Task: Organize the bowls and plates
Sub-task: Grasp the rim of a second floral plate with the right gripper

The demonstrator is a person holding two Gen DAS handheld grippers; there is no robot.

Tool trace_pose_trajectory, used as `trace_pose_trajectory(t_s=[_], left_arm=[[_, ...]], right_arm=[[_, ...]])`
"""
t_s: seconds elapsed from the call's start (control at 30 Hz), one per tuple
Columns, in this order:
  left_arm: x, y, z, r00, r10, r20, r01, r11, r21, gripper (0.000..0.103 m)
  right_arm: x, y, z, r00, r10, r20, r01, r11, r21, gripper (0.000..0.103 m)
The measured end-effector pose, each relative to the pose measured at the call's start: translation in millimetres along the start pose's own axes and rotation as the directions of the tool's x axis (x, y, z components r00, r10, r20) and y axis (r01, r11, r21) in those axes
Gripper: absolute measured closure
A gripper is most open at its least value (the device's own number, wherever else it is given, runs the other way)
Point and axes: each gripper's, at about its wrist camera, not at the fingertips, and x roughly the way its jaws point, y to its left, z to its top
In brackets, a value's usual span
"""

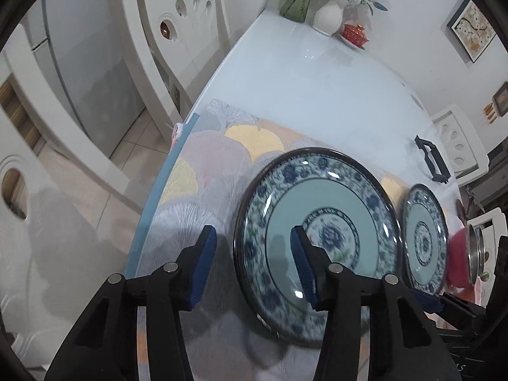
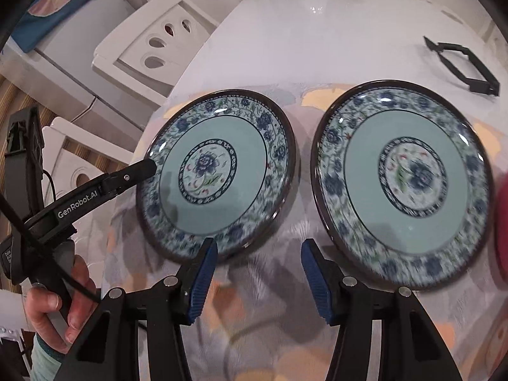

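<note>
Two blue-and-white floral plates lie side by side on a patterned cloth. In the left wrist view the left plate fills the middle, and my left gripper stands open astride its left rim, one pad outside and one over the plate's inside. The right plate lies beyond it. In the right wrist view my right gripper is open over the cloth, in the gap between the left plate and the right plate, with nothing between its pads. A person's hand holds the left gripper.
A red bowl and a metal bowl stand just right of the plates. A black frame piece lies on the white table behind them. A vase and a red cup stand at the far end. White chairs flank the left edge.
</note>
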Motion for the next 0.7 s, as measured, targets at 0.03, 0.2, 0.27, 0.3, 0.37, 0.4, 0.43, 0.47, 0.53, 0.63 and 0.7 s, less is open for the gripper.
trace_pose_trajectory(t_s=[0.03, 0.2, 0.27, 0.3, 0.37, 0.4, 0.43, 0.47, 0.53, 0.63, 0.7], left_arm=[[2.1, 0.5, 1.4, 1.000, -0.002, -0.001, 0.002, 1.000, -0.001, 0.059], [12.5, 2.3, 6.0, 1.000, -0.018, 0.007, 0.018, 1.000, -0.005, 0.059], [13.8, 0.9, 6.6, 1.000, -0.018, 0.011, 0.018, 1.000, 0.008, 0.059], [14.0, 0.4, 7.0, 1.000, -0.017, 0.015, 0.017, 1.000, 0.016, 0.059], [15.4, -2.8, 6.9, 1.000, -0.020, 0.015, 0.019, 0.999, 0.039, 0.074], [15.0, -4.6, 6.5, 1.000, 0.000, 0.017, -0.001, 0.998, 0.055, 0.074], [14.6, -4.8, 6.3, 1.000, 0.007, 0.019, -0.009, 0.998, 0.063, 0.075], [12.6, -4.2, 5.0, 1.000, 0.010, 0.021, -0.011, 0.998, 0.065, 0.077], [7.3, -3.4, 2.8, 1.000, -0.004, 0.024, 0.003, 0.998, 0.057, 0.077], [-6.2, -7.5, -1.8, 0.999, -0.007, 0.037, 0.005, 0.998, 0.058, 0.077], [-22.1, -12.8, -7.6, 0.999, -0.003, 0.053, -0.001, 0.997, 0.077, 0.077]], right_arm=[[3.0, -0.4, 1.9, 1.000, 0.001, -0.002, -0.001, 1.000, 0.000, 0.052], [16.0, 5.7, 9.6, 1.000, -0.021, 0.008, 0.021, 0.999, -0.034, 0.062], [18.7, 10.3, 11.5, 0.999, -0.050, 0.017, 0.051, 0.997, -0.057, 0.065], [19.2, 12.0, 12.2, 0.998, -0.058, 0.021, 0.060, 0.996, -0.065, 0.067], [21.2, 15.4, 14.0, 0.997, -0.072, 0.026, 0.074, 0.994, -0.086, 0.069], [21.5, 17.1, 14.6, 0.996, -0.085, 0.028, 0.087, 0.992, -0.094, 0.069], [24.2, 19.4, 17.7, 0.996, -0.087, 0.027, 0.090, 0.991, -0.097, 0.069], [23.6, 19.5, 17.1, 0.996, -0.084, 0.024, 0.086, 0.991, -0.099, 0.069], [20.5, 17.4, 15.7, 0.997, -0.074, 0.012, 0.075, 0.992, -0.097, 0.069], [11.7, 13.9, 11.9, 0.999, -0.042, -0.012, 0.041, 0.996, -0.078, 0.069], [-1.5, 17.9, 6.6, 0.999, -0.047, 0.003, 0.047, 0.995, -0.093, 0.069]])
